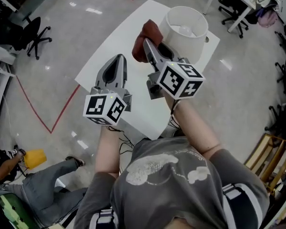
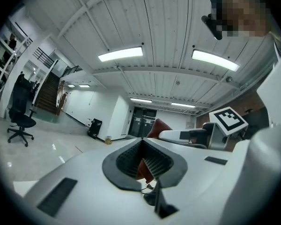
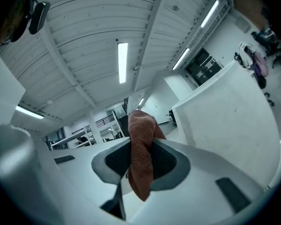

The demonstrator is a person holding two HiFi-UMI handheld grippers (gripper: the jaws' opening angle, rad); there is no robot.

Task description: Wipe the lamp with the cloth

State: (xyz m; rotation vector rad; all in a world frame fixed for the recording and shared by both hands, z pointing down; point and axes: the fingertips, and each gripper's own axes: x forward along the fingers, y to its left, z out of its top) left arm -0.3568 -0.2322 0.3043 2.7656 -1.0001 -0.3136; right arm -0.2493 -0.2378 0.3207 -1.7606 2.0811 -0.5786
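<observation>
— Hanging just beside the lamp (image 1: 182, 46), the cloth (image 3: 141, 125), judged soft and light, was clamped at its middle by the right hand-held gripper (image 3: 140, 162).
— Clenched empty, the left hand-held gripper (image 2: 141, 159) was held short of the lamp, whose shade was judged fragile.

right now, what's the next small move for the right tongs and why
Probably nudge the right tongs a little to the right, so that the cloth presses against the lamp shade. The tongs are clamped on the cloth, which hangs just beside the shade's outer wall and seemingly does not touch it yet.
</observation>
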